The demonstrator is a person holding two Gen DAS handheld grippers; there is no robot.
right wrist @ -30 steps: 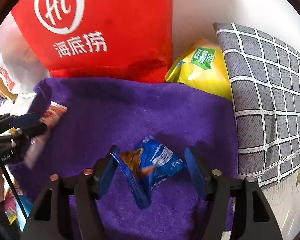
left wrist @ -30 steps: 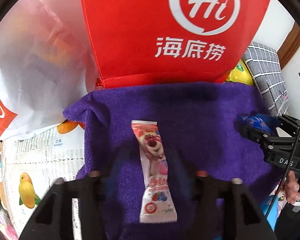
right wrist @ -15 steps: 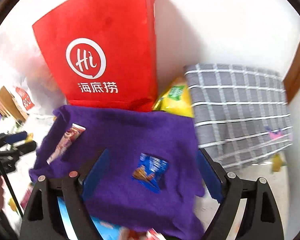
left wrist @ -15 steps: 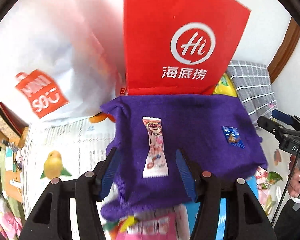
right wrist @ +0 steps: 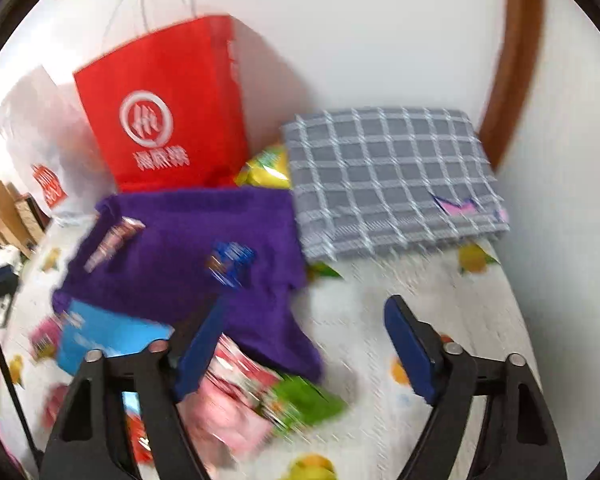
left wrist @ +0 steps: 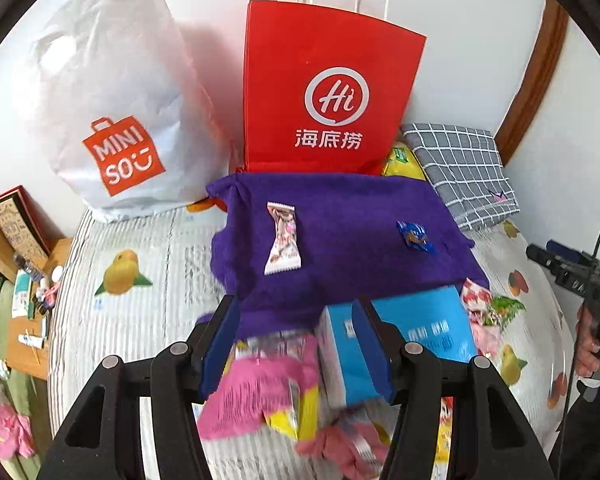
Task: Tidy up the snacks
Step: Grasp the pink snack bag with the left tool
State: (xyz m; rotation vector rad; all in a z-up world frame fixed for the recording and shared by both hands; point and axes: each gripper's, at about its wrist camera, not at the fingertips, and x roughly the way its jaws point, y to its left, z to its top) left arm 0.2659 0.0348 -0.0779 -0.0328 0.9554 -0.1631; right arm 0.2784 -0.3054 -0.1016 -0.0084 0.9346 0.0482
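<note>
Pink-white snack bar (left wrist: 283,239) lengthwise on purple towel (left wrist: 340,200), seemingly pointing toward red bag (left wrist: 324,88).

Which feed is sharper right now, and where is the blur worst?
Left wrist view: sharp on the red bag and towel, smeared only on the pink packets near the left tool. Right wrist view: motion-blurred throughout, bag logo doubled.

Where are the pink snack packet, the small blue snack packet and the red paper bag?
pink snack packet (left wrist: 283,240), left wrist view, middle of wrapper.
small blue snack packet (left wrist: 415,237), left wrist view, wrapper centre.
red paper bag (left wrist: 332,92), left wrist view, front face.
</note>
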